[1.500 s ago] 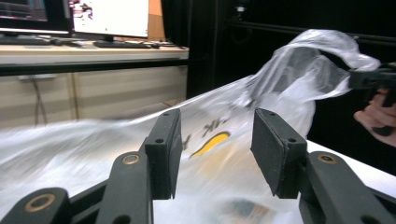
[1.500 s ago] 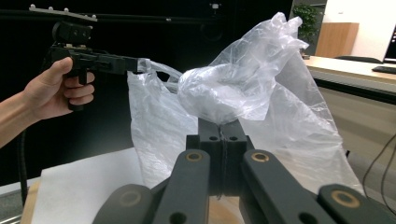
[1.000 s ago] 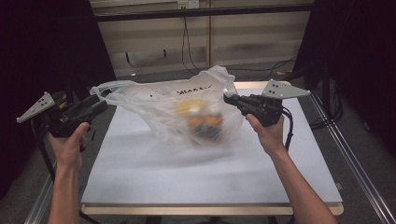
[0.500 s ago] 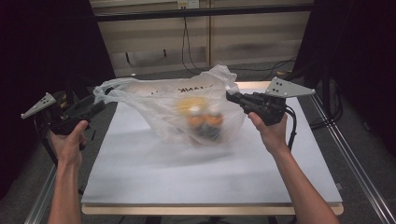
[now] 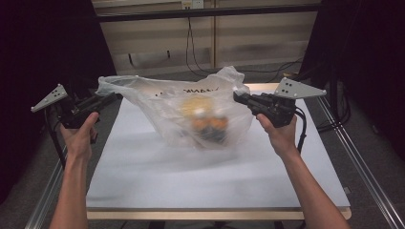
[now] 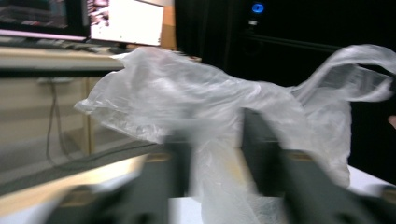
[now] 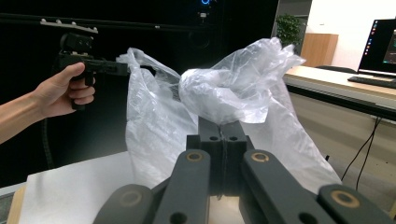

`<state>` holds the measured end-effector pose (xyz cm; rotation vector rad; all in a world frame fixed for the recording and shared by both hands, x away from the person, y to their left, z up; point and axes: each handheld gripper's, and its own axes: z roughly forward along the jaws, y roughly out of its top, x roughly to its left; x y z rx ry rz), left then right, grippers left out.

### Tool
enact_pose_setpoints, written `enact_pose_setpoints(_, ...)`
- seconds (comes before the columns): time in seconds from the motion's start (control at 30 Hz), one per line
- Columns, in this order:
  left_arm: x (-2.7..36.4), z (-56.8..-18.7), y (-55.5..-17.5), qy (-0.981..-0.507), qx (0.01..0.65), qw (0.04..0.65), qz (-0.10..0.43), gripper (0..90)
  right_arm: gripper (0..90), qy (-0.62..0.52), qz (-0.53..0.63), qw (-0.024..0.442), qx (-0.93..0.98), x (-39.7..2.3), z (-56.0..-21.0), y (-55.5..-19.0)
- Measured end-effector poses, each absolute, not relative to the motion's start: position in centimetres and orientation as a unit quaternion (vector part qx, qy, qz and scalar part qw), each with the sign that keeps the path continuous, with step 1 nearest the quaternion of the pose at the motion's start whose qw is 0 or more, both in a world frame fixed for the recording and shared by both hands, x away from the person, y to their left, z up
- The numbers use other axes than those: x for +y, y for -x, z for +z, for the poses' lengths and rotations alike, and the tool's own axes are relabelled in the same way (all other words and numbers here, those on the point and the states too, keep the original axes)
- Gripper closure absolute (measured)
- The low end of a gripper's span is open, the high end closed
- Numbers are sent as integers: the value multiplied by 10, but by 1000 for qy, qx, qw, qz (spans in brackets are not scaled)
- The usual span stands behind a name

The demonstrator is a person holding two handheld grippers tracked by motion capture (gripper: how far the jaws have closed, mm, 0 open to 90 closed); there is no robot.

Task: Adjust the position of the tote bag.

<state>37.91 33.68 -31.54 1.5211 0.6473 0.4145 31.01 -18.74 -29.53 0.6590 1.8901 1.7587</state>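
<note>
A translucent plastic bag (image 5: pixel 165 98) hangs over the white table (image 5: pixel 143 181), stretched between both grippers, with blurred orange and yellow items (image 5: pixel 205 121) in its bottom. My left gripper (image 5: pixel 114 97) is at the bag's left handle. Its jaws have just been closing, and in the left gripper view (image 6: pixel 215 135) bunched bag plastic (image 6: pixel 187 93) sits pinched between them. My right gripper (image 5: pixel 236 98) holds the right handle. In the right gripper view (image 7: pixel 223 126) its jaws stand tight together on a bunch of the bag (image 7: pixel 233 88). The left gripper (image 7: pixel 135 70) shows there too, at the far handle.
A shelf with hanging cables (image 5: pixel 191 43) runs behind the table. Metal rails (image 5: pixel 353 157) flank the table's sides. Monitors on a desk (image 7: pixel 383 46) stand off to one side. Dark space surrounds the table left and right.
My left hand and gripper have shifted a little to the right, toward the bag. The right gripper and the bag's contents stay about where they were.
</note>
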Motion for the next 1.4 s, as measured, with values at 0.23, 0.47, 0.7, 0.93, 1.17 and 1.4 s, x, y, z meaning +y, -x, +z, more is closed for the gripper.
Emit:
enact_pose_setpoints(0.23, 321, -287, -372, -688, 255, 654, 187, 900, 900, -247, 642, 249, 681, -197, -286, -311)
enact_pose_setpoints(0.47, 310, -261, -359, -699, 225, 650, 193, 900, 900, -254, 638, 273, 674, -209, -263, -313)
enact_pose_setpoints(0.7, 299, -238, -356, -711, 206, 643, 196, 900, 900, -275, 637, 289, 660, -224, -248, -318)
enact_pose_setpoints(0.93, 281, -219, -356, -718, 182, 645, 187, 900, 900, -300, 640, 306, 638, -242, -236, -325)
enact_pose_setpoints(1.17, 269, -210, -364, -723, 179, 643, 179, 900, 900, -322, 642, 320, 618, -259, -224, -327)
enact_pose_setpoints(1.4, 261, -207, -375, -721, 192, 639, 184, 900, 900, -337, 632, 340, 610, -268, -217, -327)
